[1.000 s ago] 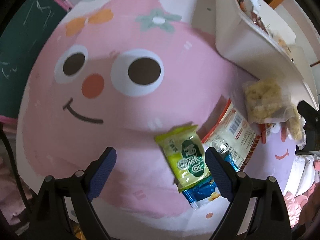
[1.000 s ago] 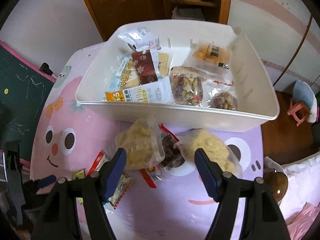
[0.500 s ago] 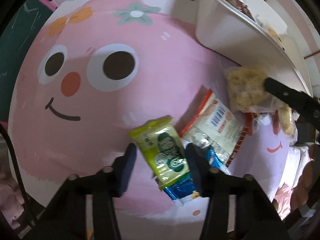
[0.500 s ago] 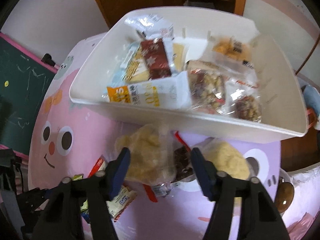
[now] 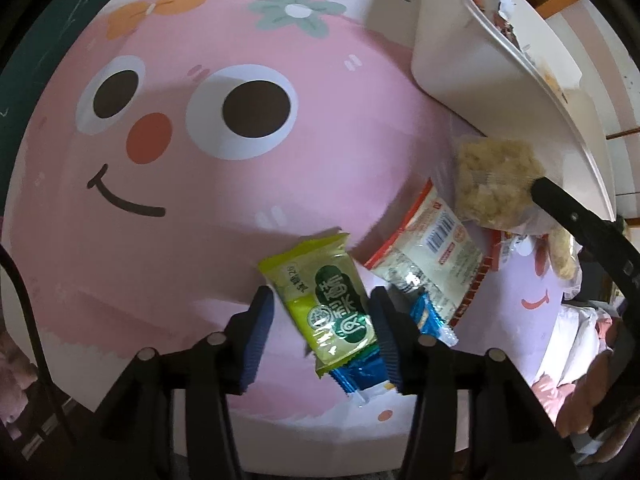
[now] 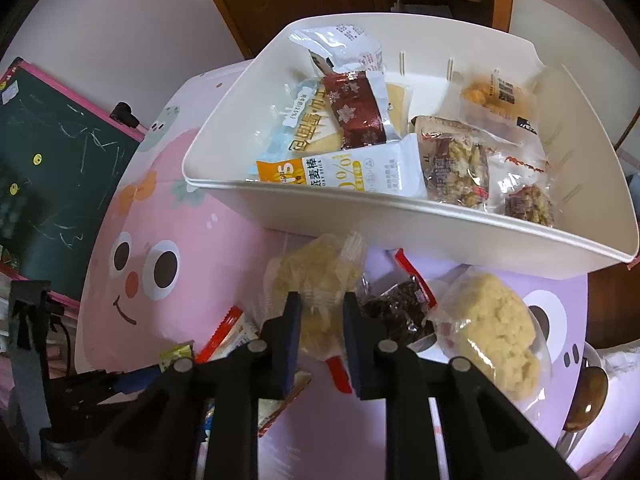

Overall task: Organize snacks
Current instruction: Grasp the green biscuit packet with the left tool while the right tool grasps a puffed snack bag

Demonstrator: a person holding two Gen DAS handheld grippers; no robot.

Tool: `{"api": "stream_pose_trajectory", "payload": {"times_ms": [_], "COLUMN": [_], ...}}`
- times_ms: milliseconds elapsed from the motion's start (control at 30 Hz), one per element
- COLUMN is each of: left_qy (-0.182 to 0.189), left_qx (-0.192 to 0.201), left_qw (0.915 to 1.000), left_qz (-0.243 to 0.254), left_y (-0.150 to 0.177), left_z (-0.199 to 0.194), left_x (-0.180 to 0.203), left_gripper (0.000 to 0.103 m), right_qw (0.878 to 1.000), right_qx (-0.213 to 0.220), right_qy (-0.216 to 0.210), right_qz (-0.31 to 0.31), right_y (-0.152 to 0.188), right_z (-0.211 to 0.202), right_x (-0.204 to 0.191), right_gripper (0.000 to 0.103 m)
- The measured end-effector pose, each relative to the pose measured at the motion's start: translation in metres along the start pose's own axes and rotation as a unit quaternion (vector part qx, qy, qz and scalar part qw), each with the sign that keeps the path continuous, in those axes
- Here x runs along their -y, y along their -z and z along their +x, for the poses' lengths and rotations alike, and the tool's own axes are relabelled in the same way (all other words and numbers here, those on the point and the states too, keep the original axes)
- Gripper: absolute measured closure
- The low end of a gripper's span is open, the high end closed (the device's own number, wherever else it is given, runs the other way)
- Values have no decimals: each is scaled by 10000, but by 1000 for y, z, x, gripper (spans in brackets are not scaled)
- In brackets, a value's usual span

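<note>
Left gripper [image 5: 322, 318] low over the pink cartoon-face mat [image 5: 192, 184], jaws narrowed around the green snack packet [image 5: 328, 306]. Right pad touches the packet's edge; a sliver of mat shows between the left pad and the packet, so the grip looks not quite made. Packet lies flat, partly on top of a blue foil packet [image 5: 360, 374], with a white red-edged packet [image 5: 430, 258] just beside it. Approaching across the narrow width suits a flat wrapper: the jaws span it without needing to dig under

Right gripper [image 6: 318, 320] nearly closed, pads pinching the clear bag of pale crumbly snack [image 6: 312, 280] near its lower part. Bag appears bunched between the pads, so this one reads as held. It sits just in front of the white bin [image 6: 400, 224], touching or nearly touching its front wall; cannot tell which. Pinching the loose film rather than the contents probably spares the brittle pieces inside

Second pale crumbly bag [image 6: 496, 320] and a dark snack bag with red trim [image 6: 400, 304] lie on the mat to the right, near the bin. Bin already holds a mixed pile of wrapped snacks, packets overlapping with no visible sorting

Judgement: both tools are taking one item each for transfer into the bin; several loose items remain, so the task is mid-way. Risk: the blue packet may drag along under the green one
</note>
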State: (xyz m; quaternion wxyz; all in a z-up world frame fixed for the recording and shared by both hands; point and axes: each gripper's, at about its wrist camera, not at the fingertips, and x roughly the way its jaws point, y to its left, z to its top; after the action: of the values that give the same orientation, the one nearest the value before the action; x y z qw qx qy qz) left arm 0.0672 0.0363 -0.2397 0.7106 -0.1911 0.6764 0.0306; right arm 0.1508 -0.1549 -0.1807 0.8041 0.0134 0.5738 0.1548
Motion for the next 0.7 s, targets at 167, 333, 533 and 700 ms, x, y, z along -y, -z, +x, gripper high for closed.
{"api": "stream_pose_trajectory", "payload": {"times_ms": [167, 333, 533, 700], "left_qy": [-54, -115, -343, -428], "left_qx": [-101, -31, 306, 887], "left_qw": [9999, 9998, 9978, 9921], "left_qz": [-74, 157, 469, 783], "left_y": [0, 2, 9, 8], "left_z": [7, 7, -9, -46], "left_x": [-5, 4, 7, 25], "left_gripper": [43, 64, 66, 66], "right_qw": [10000, 10000, 9999, 9993], "right_qx": [-21, -7, 129, 353], "right_qy": [-30, -33, -68, -85], "right_qz": [45, 53, 59, 24], "right_y": [4, 8, 13, 14], "right_z": [-3, -8, -24, -49], "right_x": [0, -2, -5, -9], "right_gripper": [85, 87, 88, 89]}}
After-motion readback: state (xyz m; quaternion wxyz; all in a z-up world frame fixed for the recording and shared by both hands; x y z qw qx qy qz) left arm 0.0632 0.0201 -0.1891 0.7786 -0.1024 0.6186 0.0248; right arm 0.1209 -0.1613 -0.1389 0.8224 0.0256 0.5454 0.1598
